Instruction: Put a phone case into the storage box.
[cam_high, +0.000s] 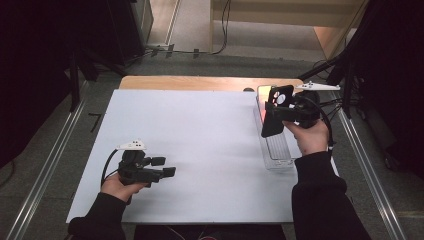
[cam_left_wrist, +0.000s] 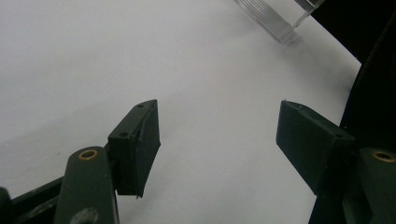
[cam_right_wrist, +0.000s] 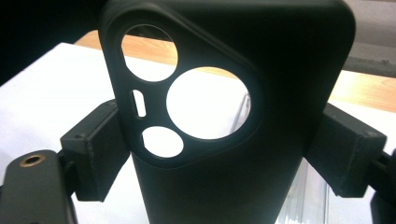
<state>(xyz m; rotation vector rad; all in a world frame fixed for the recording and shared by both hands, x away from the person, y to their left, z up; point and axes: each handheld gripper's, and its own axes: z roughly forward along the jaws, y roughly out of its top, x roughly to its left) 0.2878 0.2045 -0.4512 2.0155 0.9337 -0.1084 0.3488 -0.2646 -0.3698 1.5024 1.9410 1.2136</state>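
A black phone case (cam_high: 274, 112) with round camera cut-outs is held upright above the clear plastic tray (cam_high: 276, 151) at the right of the white table. My right gripper (cam_high: 282, 111) is shut on the phone case (cam_right_wrist: 224, 116), its two pads pressing on the case's side edges. My left gripper (cam_high: 166, 167) rests low over the front left of the table, open, jaws pointing right. In the left gripper view the left gripper (cam_left_wrist: 217, 140) has bare white surface between its pads.
The white sheet (cam_high: 200, 145) covers a wooden table (cam_high: 200, 82). A corner of the clear tray (cam_left_wrist: 275, 18) lies far ahead of the left gripper. Metal rails (cam_high: 45, 170) run along both sides of the table; cables lie on the floor behind.
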